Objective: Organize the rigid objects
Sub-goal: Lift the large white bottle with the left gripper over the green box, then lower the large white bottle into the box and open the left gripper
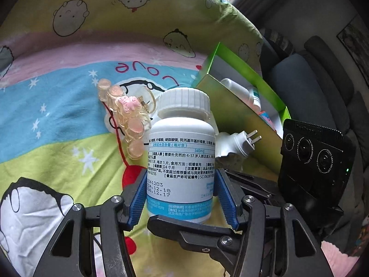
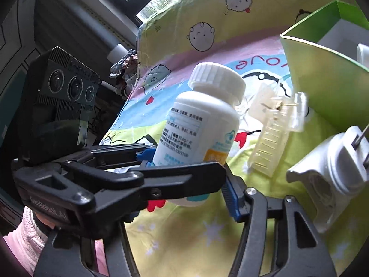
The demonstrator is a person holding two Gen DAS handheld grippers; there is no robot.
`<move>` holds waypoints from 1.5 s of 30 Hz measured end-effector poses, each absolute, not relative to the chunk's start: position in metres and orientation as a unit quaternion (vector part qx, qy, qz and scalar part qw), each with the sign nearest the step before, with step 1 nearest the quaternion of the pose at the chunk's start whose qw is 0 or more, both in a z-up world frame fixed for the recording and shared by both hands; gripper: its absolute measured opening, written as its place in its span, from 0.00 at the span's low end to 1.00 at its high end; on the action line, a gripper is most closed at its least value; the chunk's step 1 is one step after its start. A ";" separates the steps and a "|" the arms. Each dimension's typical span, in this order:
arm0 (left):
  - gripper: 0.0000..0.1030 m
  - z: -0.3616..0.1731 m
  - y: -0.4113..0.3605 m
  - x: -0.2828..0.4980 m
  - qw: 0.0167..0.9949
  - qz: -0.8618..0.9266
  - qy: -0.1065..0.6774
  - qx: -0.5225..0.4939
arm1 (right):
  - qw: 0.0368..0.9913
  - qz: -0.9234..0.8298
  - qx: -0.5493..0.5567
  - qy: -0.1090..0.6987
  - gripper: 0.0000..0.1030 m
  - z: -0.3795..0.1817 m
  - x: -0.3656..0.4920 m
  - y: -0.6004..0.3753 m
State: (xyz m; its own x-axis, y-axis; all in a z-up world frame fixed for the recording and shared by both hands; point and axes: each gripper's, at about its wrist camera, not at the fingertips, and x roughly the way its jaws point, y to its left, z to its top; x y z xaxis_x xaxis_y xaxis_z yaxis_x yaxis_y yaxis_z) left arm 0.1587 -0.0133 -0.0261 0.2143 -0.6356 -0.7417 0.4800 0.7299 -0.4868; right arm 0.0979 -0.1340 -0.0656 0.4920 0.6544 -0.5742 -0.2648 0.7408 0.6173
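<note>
left wrist view: white bottle (image 1: 181,159) upright, cap up, both claws (image 1: 182,198) (image 2: 189,184) clamped on it

Both wrist cameras are looking steeply down along their claws, very close; they are sharing the white bottle (image 1: 181,159) (image 2: 203,115) and the green box (image 1: 239,106) (image 2: 327,73).

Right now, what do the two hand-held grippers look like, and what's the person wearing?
Both are black scissor-linkage frames with silver bolts and ribbed blue pads. The left hand-held gripper carries a black three-lens camera block and white lettering. A fuzzy pink sleeve shows behind it.
</note>
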 end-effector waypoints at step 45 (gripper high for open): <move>0.70 0.039 -0.228 0.141 0.786 -0.405 0.466 -0.029 | 0.910 0.100 0.198 0.351 0.79 -0.006 0.032 -0.349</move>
State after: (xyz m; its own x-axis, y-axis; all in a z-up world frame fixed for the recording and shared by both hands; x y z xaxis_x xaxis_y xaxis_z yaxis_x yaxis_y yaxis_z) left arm 0.1406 -0.2282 0.0390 0.2378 -0.6635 -0.7094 0.6102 0.6703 -0.4223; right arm 0.0320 -0.3489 -0.0059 0.7343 0.3205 -0.5984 -0.0431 0.9017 0.4301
